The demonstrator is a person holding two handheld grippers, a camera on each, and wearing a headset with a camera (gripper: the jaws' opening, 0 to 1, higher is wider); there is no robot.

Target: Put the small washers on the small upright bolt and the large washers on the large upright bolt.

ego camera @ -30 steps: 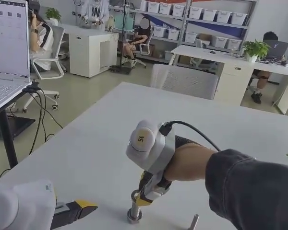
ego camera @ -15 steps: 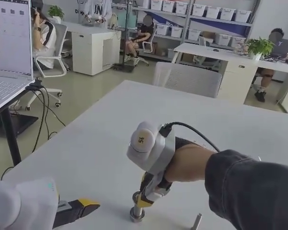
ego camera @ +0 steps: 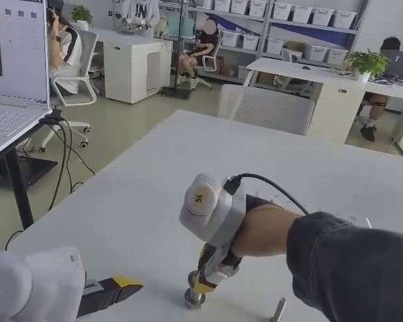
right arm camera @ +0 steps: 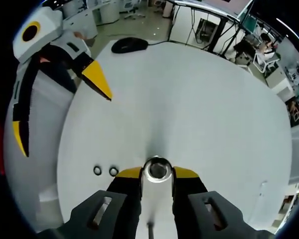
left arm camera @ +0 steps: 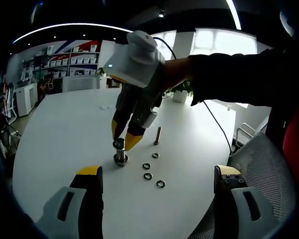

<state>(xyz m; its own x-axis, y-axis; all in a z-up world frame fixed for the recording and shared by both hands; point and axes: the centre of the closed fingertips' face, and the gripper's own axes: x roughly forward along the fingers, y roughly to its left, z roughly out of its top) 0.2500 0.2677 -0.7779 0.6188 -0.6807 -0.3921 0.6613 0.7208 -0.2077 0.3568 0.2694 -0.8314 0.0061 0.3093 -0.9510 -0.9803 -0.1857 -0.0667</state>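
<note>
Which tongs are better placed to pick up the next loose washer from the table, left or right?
Left, probably. The left tongs are open and point at the loose washers. The right tongs are occupied, shut on a large washer at the large bolt.

Pinches top of large upright bolt [ego camera: 193, 299] with right gripper [ego camera: 200, 287], pointed down at white table [ego camera: 154, 174]. Holds left gripper [ego camera: 117, 290] low at bottom left, yellow tip apart from bolt. Shows small upright bolt [ego camera: 279, 310] to right, laptop [ego camera: 10, 80] far left.
</note>
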